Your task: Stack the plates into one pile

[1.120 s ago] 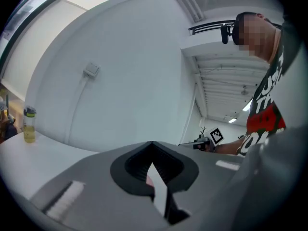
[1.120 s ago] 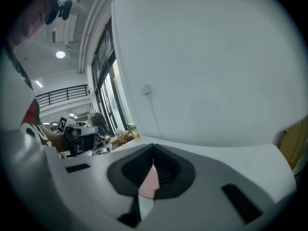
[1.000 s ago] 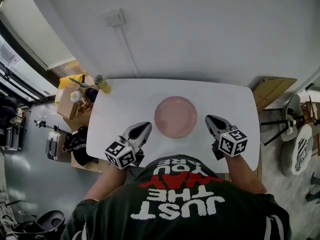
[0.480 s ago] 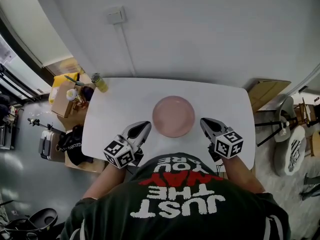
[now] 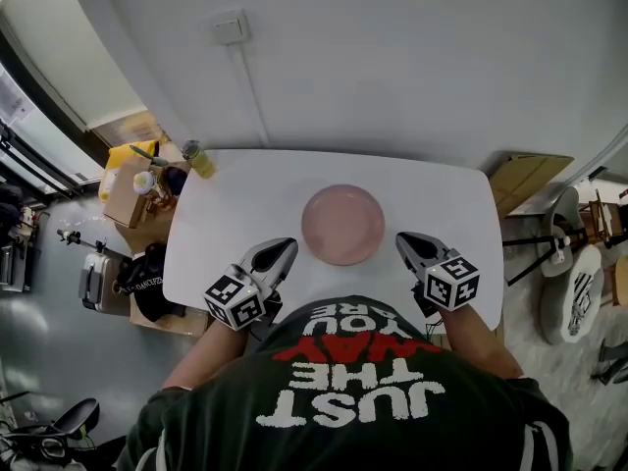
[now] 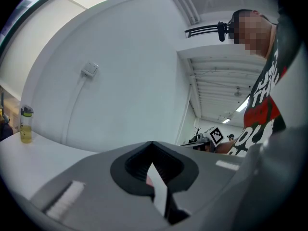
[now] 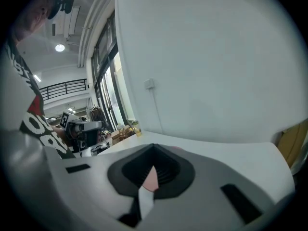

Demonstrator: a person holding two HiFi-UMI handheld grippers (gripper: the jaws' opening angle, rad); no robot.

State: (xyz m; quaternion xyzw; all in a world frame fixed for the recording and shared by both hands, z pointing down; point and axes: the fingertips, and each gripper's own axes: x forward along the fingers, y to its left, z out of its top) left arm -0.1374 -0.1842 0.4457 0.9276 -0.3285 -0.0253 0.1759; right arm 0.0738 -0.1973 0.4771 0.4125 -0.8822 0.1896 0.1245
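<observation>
Head view: a white table (image 5: 235,204) stands against a pale wall, and a person stands at its near edge with a gripper in each hand.
Pink plate (image 5: 342,225): it lies flat about midway between the left and right edges of the table, between the two grippers. From above it reads as one round, and whether more plates lie under it cannot be told.
Left gripper (image 5: 283,250): it is over the near edge, left of the plate and clear of it. The jaws are closed together with nothing gripped.
Right gripper (image 5: 403,240): it is over the near edge, right of the plate and clear of it. The jaws are pressed together and hold nothing, and the tips tilt slightly down.
Bottle (image 5: 200,162): it stands upright at the far left corner, with yellow contents, well apart from the plate.
Cardboard box (image 5: 123,196): it is off the table, just beyond the left edge.
</observation>
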